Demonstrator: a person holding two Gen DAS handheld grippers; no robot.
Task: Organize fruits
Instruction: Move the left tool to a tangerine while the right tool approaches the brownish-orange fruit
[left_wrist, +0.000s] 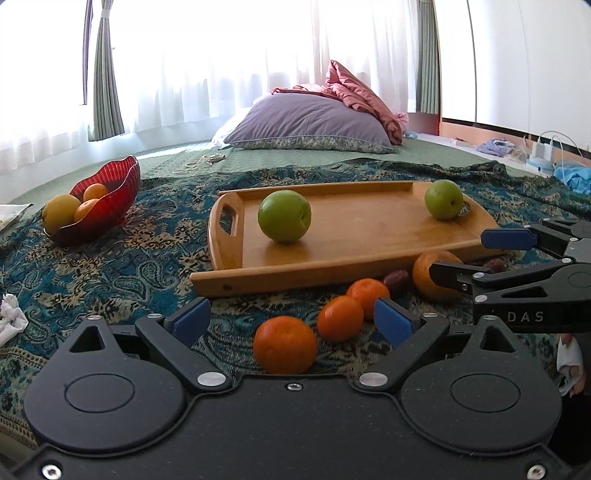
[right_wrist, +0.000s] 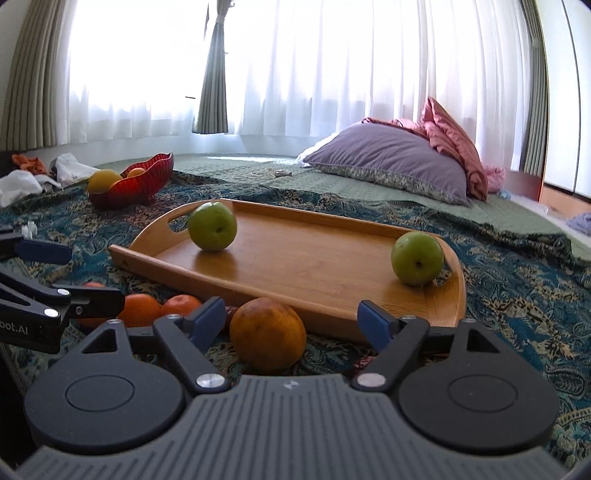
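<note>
Both sets of fingers spread wide, gripping nothing: left gripper (left_wrist: 291, 319) straddles an orange (left_wrist: 284, 344), right gripper (right_wrist: 291, 319) straddles the big yellowish fruit (right_wrist: 268, 334).

The left gripper (left_wrist: 291, 319) is matte black, with blue pads (left_wrist: 192, 317) on two angled fingers, silver rivets at the pivots, round disc housings on either side and small screws along its smooth base. The right gripper (right_wrist: 291, 319) is built alike, but its base is ribbed grey. White lettering marks both gripper sides.
</note>
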